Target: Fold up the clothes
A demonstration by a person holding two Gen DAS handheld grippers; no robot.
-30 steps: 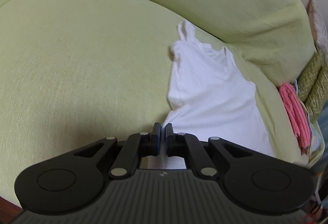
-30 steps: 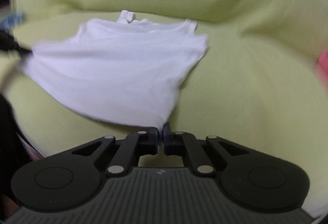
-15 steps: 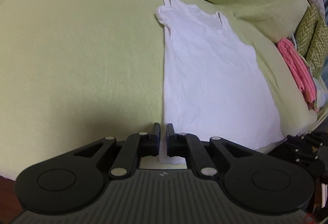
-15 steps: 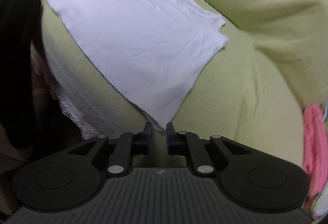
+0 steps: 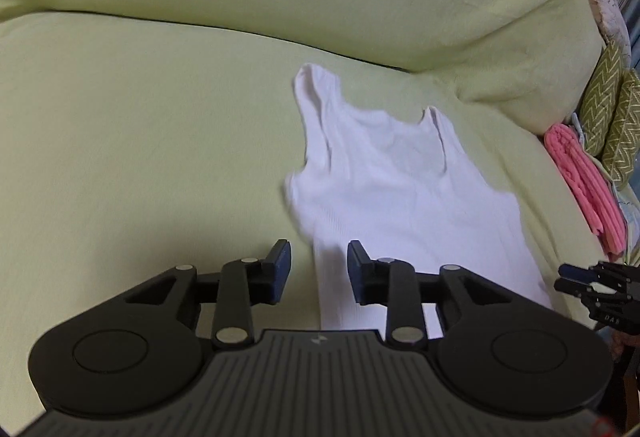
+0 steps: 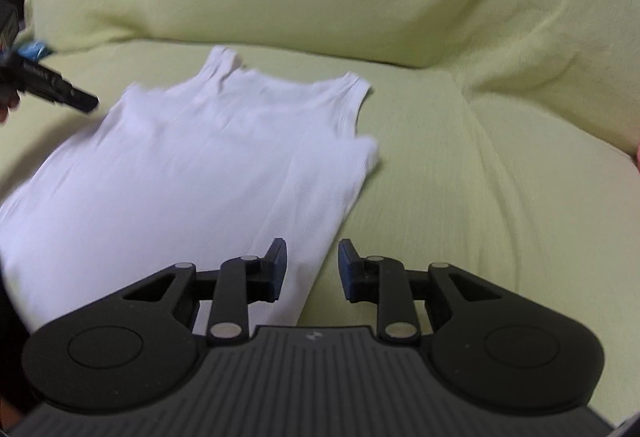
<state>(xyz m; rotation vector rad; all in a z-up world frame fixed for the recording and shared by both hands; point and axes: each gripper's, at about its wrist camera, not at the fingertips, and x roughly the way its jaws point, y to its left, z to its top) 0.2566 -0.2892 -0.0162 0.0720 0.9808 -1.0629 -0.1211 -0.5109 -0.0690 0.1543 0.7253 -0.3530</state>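
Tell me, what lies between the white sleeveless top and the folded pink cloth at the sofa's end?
Only bare green sofa cover separates the white ribbed sleeveless top from the folded pink cloth; the left wrist view shows it.

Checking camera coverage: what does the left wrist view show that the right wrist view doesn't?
Left wrist only: folded pink cloth and green zigzag-patterned cushions at the sofa's right end, beyond the white tank top.

Right wrist only: the shirt's whole right side edge, from the armhole down to the hem corner.

Both: white tank top spread flat on the green sofa, straps toward the backrest; left gripper and right gripper, jaws just opened, pads apart, fabric below, not pinched.
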